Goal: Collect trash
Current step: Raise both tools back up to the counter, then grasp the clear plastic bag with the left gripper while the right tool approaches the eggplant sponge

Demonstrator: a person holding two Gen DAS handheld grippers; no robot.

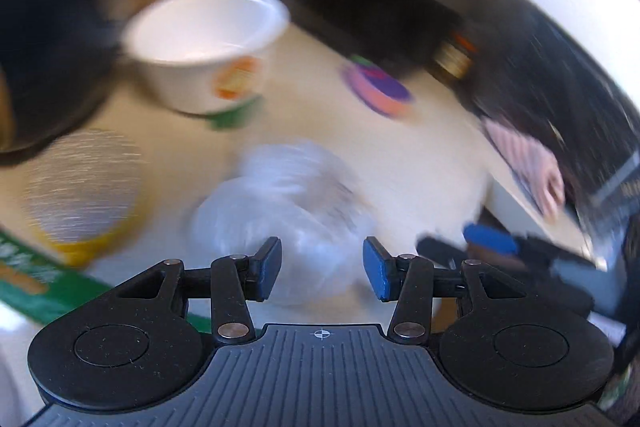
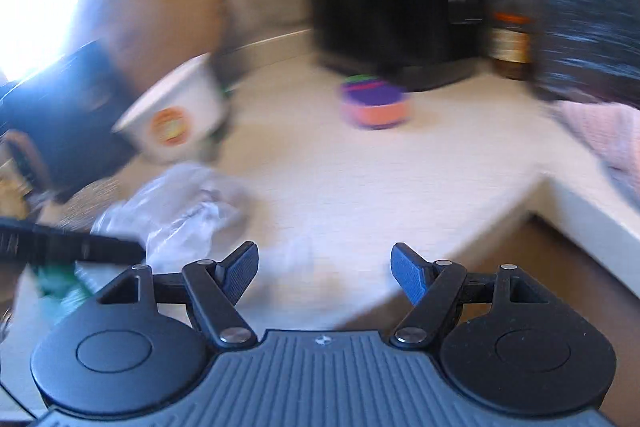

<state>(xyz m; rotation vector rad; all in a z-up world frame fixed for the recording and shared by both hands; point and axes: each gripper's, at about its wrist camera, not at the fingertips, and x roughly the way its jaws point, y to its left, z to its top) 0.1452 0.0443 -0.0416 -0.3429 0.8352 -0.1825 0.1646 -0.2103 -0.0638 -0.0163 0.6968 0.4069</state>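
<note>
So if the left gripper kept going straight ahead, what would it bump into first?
Probably the crumpled clear plastic bag, which lies right ahead of the open left gripper on the table. The blur makes the depth hard to judge.

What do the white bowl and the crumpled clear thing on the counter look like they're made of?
White bowl: probably paper or foam, with a matte white wall, a thin rolled rim and a printed orange label; blur leaves it open. Crumpled clear wrapper: likely thin plastic film, translucent and glossy, with creases catching light. Both lie on the pale counter.
</note>
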